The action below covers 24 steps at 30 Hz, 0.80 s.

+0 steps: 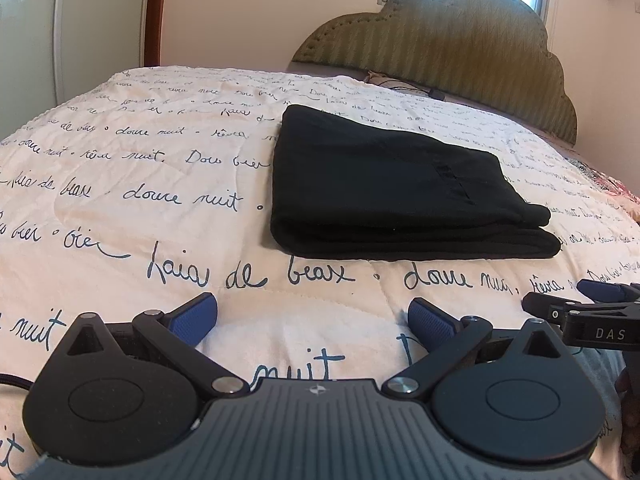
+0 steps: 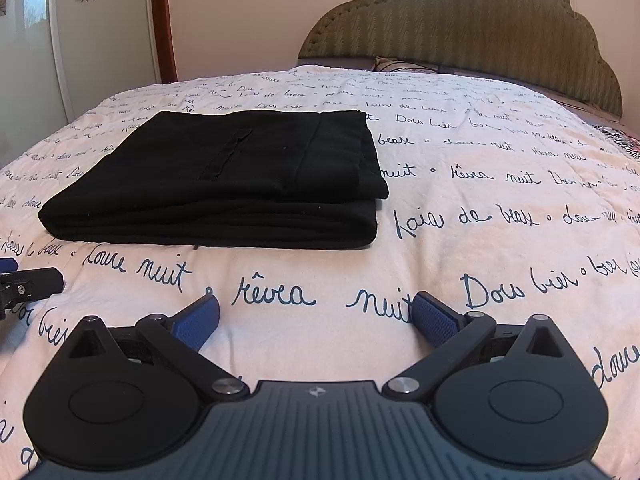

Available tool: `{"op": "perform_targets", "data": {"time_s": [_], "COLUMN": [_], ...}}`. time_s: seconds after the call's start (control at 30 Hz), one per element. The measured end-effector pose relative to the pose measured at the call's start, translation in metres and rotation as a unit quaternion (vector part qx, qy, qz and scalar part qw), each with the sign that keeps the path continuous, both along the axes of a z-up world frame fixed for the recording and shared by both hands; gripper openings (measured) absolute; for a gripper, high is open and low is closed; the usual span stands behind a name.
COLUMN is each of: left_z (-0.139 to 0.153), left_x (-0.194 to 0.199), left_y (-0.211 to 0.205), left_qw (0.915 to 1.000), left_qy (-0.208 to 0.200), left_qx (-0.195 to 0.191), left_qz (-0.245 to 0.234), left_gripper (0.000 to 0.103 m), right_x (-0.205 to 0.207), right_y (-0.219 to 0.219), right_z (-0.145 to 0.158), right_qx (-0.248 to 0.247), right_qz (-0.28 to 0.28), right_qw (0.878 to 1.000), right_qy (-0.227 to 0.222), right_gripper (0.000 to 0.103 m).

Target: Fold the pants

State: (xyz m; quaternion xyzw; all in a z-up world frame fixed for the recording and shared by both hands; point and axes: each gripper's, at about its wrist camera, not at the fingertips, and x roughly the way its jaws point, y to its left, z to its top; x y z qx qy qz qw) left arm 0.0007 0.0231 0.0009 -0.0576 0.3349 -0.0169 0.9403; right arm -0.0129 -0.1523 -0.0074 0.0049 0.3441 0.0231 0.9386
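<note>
The black pants (image 1: 384, 188) lie folded into a flat rectangular stack on the bed, several layers thick; they also show in the right wrist view (image 2: 224, 180). My left gripper (image 1: 312, 318) is open and empty, hovering over the quilt just short of the stack's near edge. My right gripper (image 2: 316, 318) is open and empty, near and to the right of the stack. The right gripper's tip shows at the left wrist view's right edge (image 1: 592, 304). The left gripper's tip shows at the right wrist view's left edge (image 2: 24, 280).
The bed is covered by a cream quilt with dark script writing (image 1: 160, 184). A green padded headboard (image 1: 460, 40) stands at the far end. A wardrobe with a brown frame (image 2: 160, 20) is at the far left. Some items lie by the headboard (image 1: 400, 84).
</note>
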Motion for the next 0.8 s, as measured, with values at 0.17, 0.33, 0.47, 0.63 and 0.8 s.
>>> {"op": "perform_targets", "data": {"time_s": [0.17, 0.33, 0.47, 0.63, 0.8], "left_z": [0.0000, -0.0008, -0.0007, -0.0008, -0.0012], "left_x": [0.0024, 0.0026, 0.0032, 0.0031, 0.0029], "left_y": [-0.0046, -0.0054, -0.0056, -0.0056, -0.0051], "left_qw": [0.9998, 0.9997, 0.9998, 0.9997, 0.9997], "left_qy": [0.007, 0.007, 0.007, 0.006, 0.005], "left_qx": [0.019, 0.022, 0.020, 0.022, 0.022], "left_qz": [-0.004, -0.004, -0.004, -0.002, -0.002], "left_gripper": [0.103, 0.103, 0.103, 0.103, 0.103], "right_x": [0.0001, 0.0002, -0.0004, -0.0005, -0.0001], "right_y": [-0.0012, -0.0013, -0.0015, -0.0019, -0.0018], "right_z": [0.0007, 0.0005, 0.0009, 0.0007, 0.0008], "right_qx": [0.004, 0.006, 0.008, 0.009, 0.010], "right_qz": [0.000, 0.000, 0.000, -0.001, -0.001], "right_qw": [1.000, 1.000, 1.000, 1.000, 1.000], "right_qy": [-0.001, -0.002, -0.002, -0.003, -0.003], "right_gripper": [0.103, 0.103, 0.103, 0.103, 0.103]}}
